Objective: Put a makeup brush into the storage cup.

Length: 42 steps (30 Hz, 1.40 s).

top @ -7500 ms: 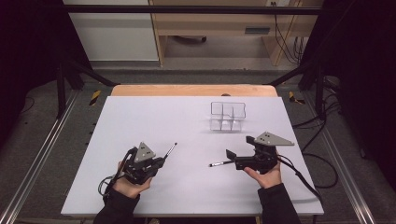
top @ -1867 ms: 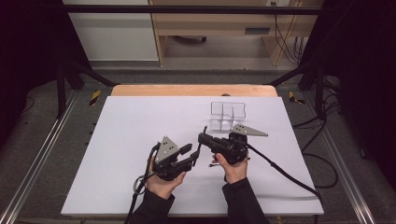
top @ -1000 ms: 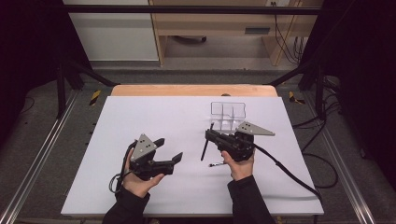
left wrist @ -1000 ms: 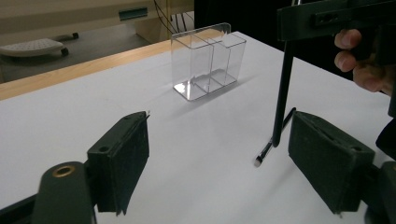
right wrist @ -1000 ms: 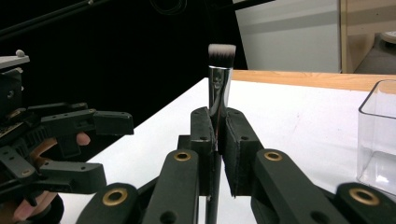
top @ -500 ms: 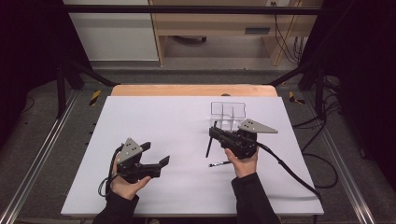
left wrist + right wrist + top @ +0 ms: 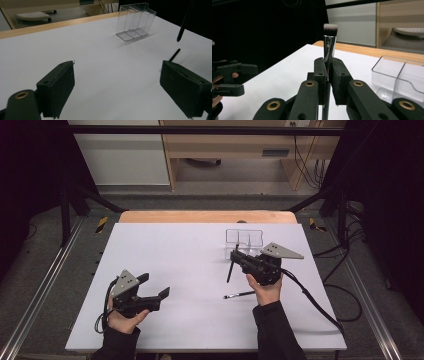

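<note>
White rectangular table top (image 7: 190,250) with a pale wooden strip (image 7: 207,216) along its far edge; dark floor and cables around it.

Clear plastic organiser box with upright dividers (image 7: 243,240) stands on the far right part of the table, empty as far as can be seen; in the left gripper view (image 7: 135,21) it sits upright, well apart from the jaws.

Right gripper (image 7: 237,257), black with a grey three-cornered plate, held just in front of the organiser. Jaws clamped tight on a makeup brush with black handle and shiny metal ferrule (image 7: 329,51); brush stands nearly upright, white-tipped bristles up, handle hanging below the jaws above the table (image 7: 230,270).

Left gripper (image 7: 155,287), near left of the table, low over the surface. Jaws have just been opening and now stand wide, nothing between the pads (image 7: 58,86).

Second slim black brush (image 7: 240,294) lies flat on the table, just beside the right hand (image 7: 265,287), touching neither gripper.
</note>
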{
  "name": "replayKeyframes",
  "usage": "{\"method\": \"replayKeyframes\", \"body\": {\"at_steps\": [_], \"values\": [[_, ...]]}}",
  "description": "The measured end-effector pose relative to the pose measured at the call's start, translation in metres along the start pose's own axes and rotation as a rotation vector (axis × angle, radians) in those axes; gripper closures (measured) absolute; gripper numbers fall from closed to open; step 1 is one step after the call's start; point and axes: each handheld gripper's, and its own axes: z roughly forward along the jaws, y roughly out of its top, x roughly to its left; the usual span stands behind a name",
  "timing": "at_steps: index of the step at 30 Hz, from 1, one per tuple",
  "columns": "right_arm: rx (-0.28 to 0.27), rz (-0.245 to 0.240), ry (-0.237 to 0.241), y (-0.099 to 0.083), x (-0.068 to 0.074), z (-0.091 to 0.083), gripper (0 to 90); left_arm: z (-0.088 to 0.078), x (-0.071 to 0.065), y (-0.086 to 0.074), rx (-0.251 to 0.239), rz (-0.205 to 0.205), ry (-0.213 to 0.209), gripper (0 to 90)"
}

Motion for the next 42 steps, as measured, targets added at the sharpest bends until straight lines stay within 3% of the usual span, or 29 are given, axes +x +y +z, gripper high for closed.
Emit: {"method": "replayKeyframes", "body": {"at_steps": [12,21,42], "values": [[-0.032,-0.009,-0.073,0.016,-0.018,-0.005,83.5,-0.002,0.006,-0.008,0.014,-0.009,0.030,11.5],[-0.038,-0.029,-0.127,0.025,-0.029,0.002,83.5,-0.003,0.008,-0.009,0.016,-0.010,0.040,11.4],[-0.067,-0.017,-0.216,0.048,-0.054,0.016,83.5,-0.003,0.011,-0.009,0.011,-0.018,0.044,11.4]]}}
